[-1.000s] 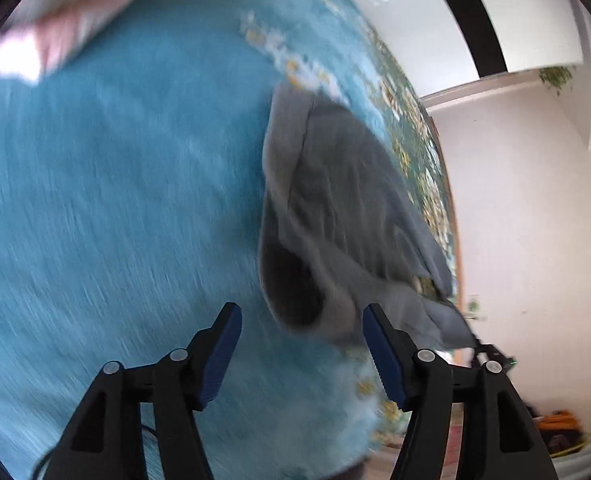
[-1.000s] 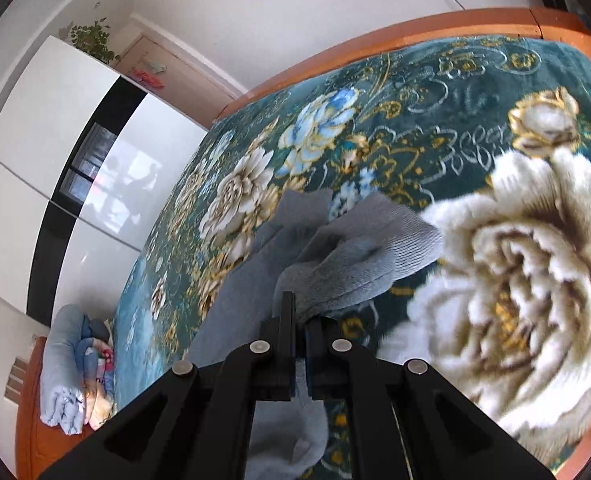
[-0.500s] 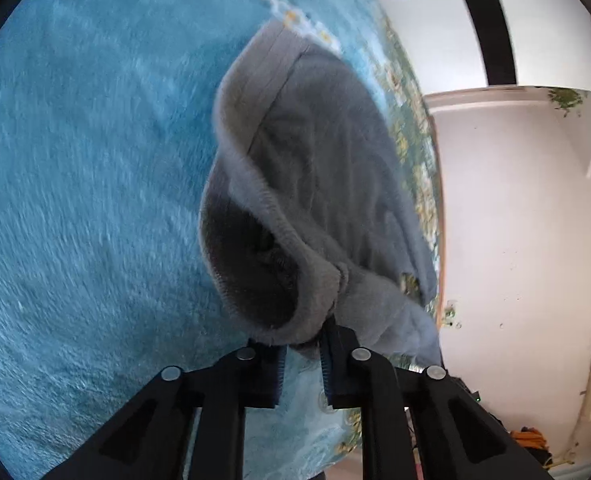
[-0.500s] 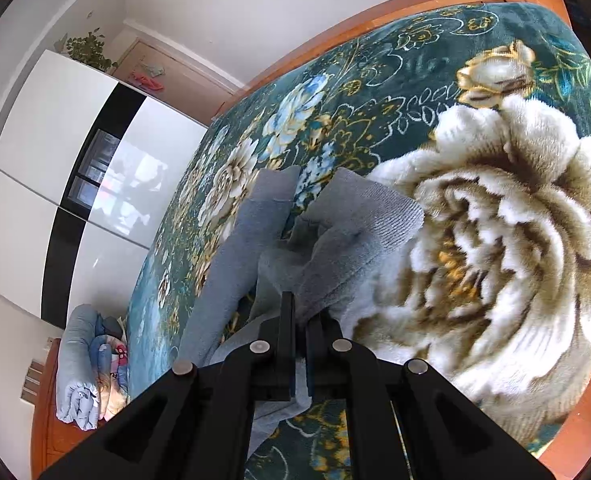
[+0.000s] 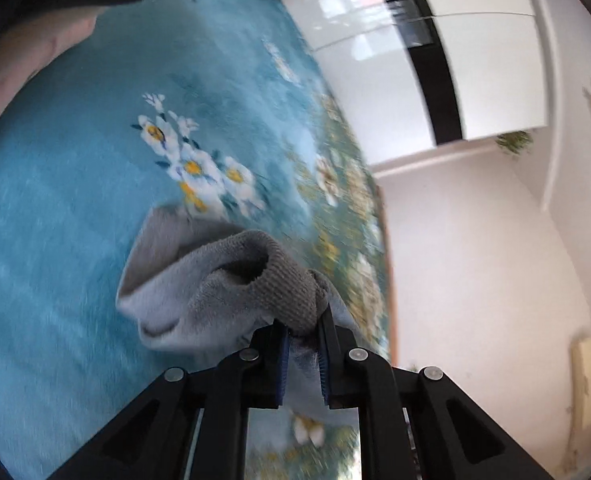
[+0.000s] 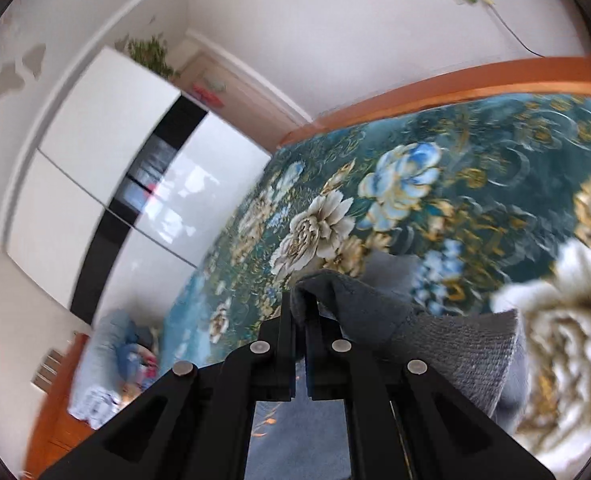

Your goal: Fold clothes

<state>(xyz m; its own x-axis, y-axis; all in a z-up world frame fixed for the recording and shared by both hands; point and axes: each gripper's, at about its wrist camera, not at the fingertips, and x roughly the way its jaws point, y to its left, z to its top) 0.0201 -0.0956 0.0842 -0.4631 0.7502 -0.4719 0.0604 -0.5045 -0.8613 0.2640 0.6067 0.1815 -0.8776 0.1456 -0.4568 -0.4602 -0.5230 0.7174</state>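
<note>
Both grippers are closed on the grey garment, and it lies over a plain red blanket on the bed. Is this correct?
Not quite. Both the left gripper and right gripper are shut on the grey garment, but the blanket is teal with flowers, as the right wrist view shows.

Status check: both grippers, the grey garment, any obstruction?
Left gripper shut on grey garment cuff. Right gripper shut on another edge. Garment bunched over floral blanket. Nothing in the way.

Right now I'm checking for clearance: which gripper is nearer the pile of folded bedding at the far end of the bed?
Neither clearly. The left gripper and right gripper both grip the grey knit garment, well short of the bedding pile.
</note>
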